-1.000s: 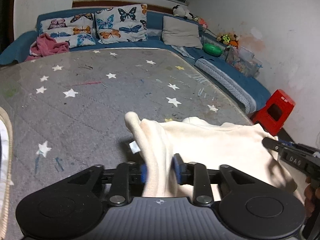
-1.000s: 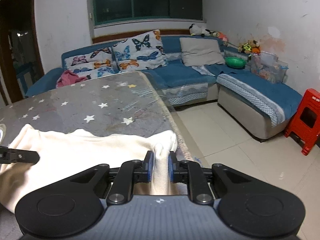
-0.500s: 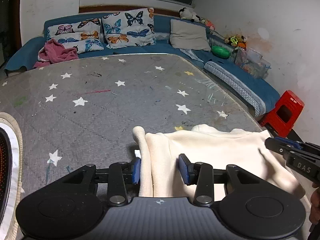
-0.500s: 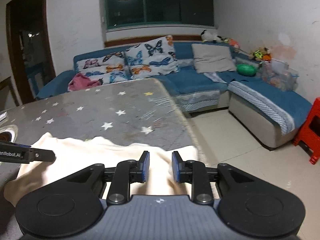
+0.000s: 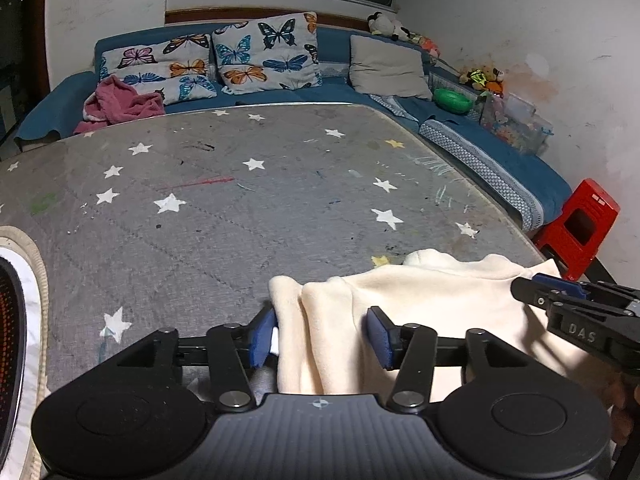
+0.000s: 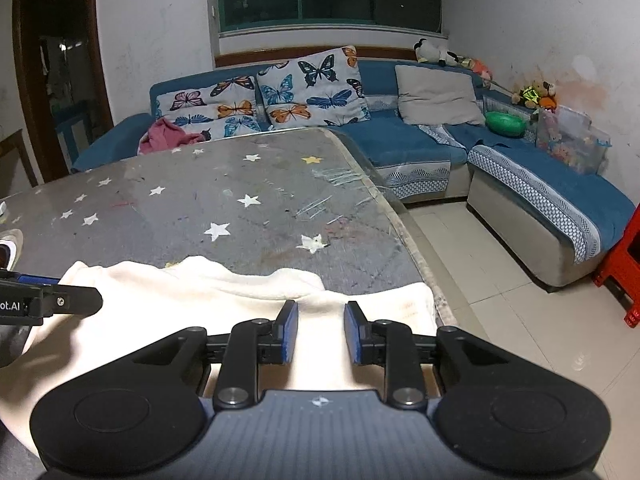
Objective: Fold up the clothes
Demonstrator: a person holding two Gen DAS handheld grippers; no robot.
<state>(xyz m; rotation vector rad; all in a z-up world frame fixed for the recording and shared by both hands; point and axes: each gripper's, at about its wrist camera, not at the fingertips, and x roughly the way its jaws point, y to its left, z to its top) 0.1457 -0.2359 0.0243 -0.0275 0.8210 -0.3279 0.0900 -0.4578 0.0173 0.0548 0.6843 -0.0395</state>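
A cream fleece garment (image 5: 436, 304) lies flat on the near part of the grey star-patterned table (image 5: 240, 208). It also shows in the right wrist view (image 6: 192, 300), reaching the table's right edge. My left gripper (image 5: 320, 334) is open, its blue pads on either side of the garment's left folded edge without pinching it. My right gripper (image 6: 320, 334) is open over the garment's right end. The right gripper's fingers (image 5: 568, 312) show at the right of the left wrist view.
A blue corner sofa (image 6: 420, 144) with butterfly cushions (image 5: 264, 56) stands behind the table. A pink garment (image 5: 120, 100) lies on it. A red stool (image 5: 576, 220) stands on the floor at right. A round mat (image 5: 16, 320) lies at the table's left.
Both grippers opened and let go of the cream garment, which now lies flat on the table. Both grippers have drawn back a little toward me.
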